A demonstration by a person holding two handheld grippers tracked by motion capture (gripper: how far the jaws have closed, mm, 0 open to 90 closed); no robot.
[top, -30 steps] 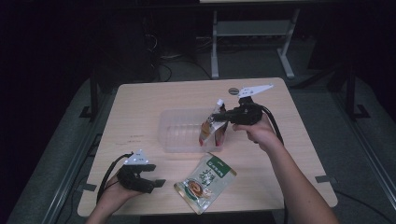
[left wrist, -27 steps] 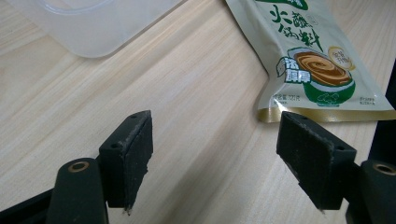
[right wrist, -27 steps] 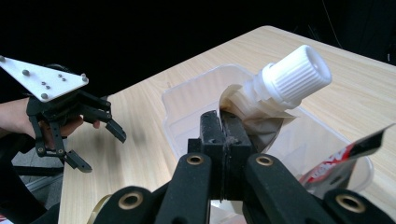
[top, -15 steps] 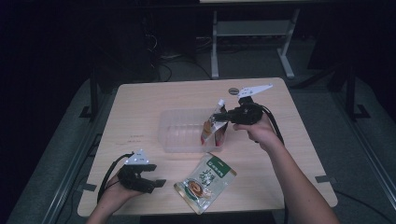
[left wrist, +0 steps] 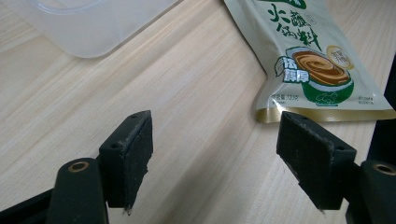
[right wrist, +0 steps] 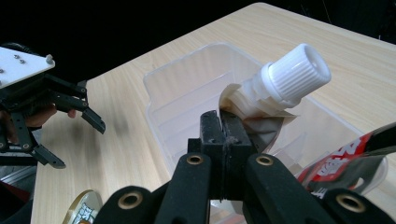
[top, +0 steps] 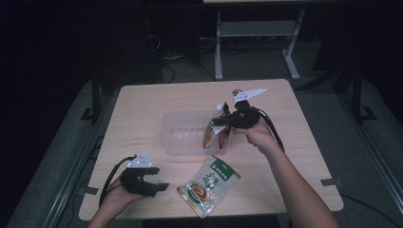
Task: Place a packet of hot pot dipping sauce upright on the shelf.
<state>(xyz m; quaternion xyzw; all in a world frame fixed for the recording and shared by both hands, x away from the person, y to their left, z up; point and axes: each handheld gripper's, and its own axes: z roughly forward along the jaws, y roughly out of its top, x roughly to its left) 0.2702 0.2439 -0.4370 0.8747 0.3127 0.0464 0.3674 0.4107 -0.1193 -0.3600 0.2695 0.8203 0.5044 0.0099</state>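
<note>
My right gripper (top: 222,121) (right wrist: 223,125) is shut on the top edge of a red spouted pouch (top: 210,136) (right wrist: 345,163), just beside its white screw cap (right wrist: 294,74). The pouch hangs upright in the right end of a clear plastic tub (top: 183,137) (right wrist: 187,88); whether it touches the tub's floor I cannot tell. A green flat sauce pouch (top: 209,182) (left wrist: 315,60) lies on the table in front of the tub. My left gripper (top: 154,186) (left wrist: 215,156) rests open at the front left, its jaws pointing at the green pouch with bare wood between them.
The light wooden table (top: 142,104) (left wrist: 196,93) has dark floor on every side. A tub corner (left wrist: 93,23) lies ahead of the left jaws. A metal frame (top: 256,33) stands beyond the far edge. The left gripper (right wrist: 51,116) appears at the left of the right gripper view.
The right gripper has edged slightly left with the red pouch at the tub's right end. The left gripper and the green pouch have not moved.
</note>
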